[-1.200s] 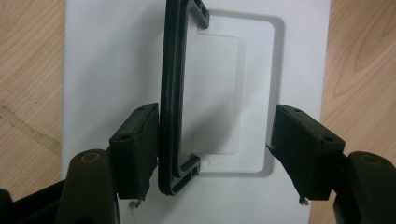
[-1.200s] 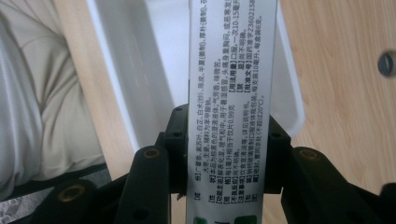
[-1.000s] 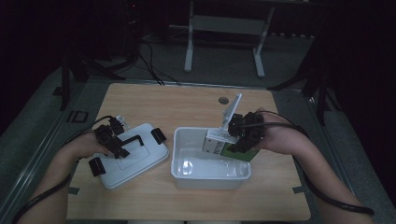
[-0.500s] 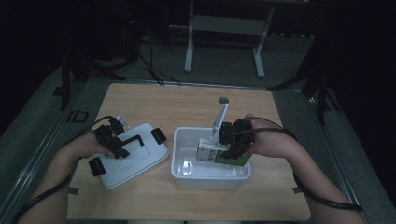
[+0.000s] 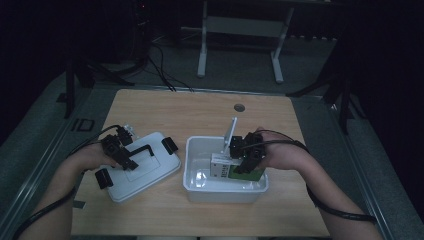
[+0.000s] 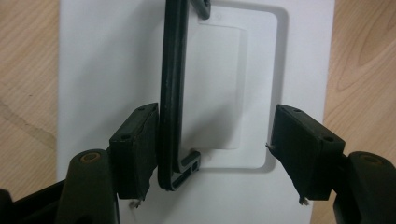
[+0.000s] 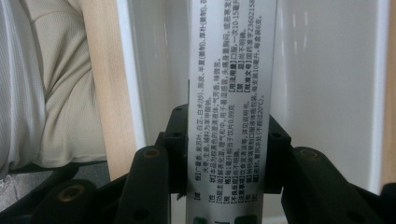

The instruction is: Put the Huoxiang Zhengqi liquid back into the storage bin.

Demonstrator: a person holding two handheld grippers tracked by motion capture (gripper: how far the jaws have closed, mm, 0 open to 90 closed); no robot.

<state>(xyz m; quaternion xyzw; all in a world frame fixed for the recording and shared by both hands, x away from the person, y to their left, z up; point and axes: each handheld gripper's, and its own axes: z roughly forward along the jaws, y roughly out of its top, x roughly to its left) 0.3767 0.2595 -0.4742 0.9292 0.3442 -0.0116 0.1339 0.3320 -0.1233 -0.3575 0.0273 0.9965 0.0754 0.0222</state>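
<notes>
A white lid (image 5: 150, 170) with a black handle (image 5: 142, 150) lies flat on the left of the wooden table (image 5: 200, 112). My left gripper (image 5: 120, 152) hovers low over it. In the left gripper view the left gripper (image 6: 215, 140) is open, with the handle (image 6: 173, 93) between its jaws and against the left pad; the right pad stands apart. An open white bin (image 5: 225, 192) sits at centre right. My right gripper (image 5: 240, 159) reaches into it, shut on a green and white printed box (image 5: 222, 169). In the right gripper view the right gripper (image 7: 229, 140) clamps the box (image 7: 231, 70) by both sides above the bin floor (image 7: 327, 70).
Black clips (image 5: 169, 145) (image 5: 102, 177) stick out from the lid's ends. A cable hole (image 5: 239, 107) sits at the far middle of the table. Stand legs (image 5: 240, 45) and cables lie on the dark floor beyond. Bare wood stretches along the far half.
My right gripper has come down and a little to the left with the box, lowering it into the bin. The left gripper and the lid have stayed put.
</notes>
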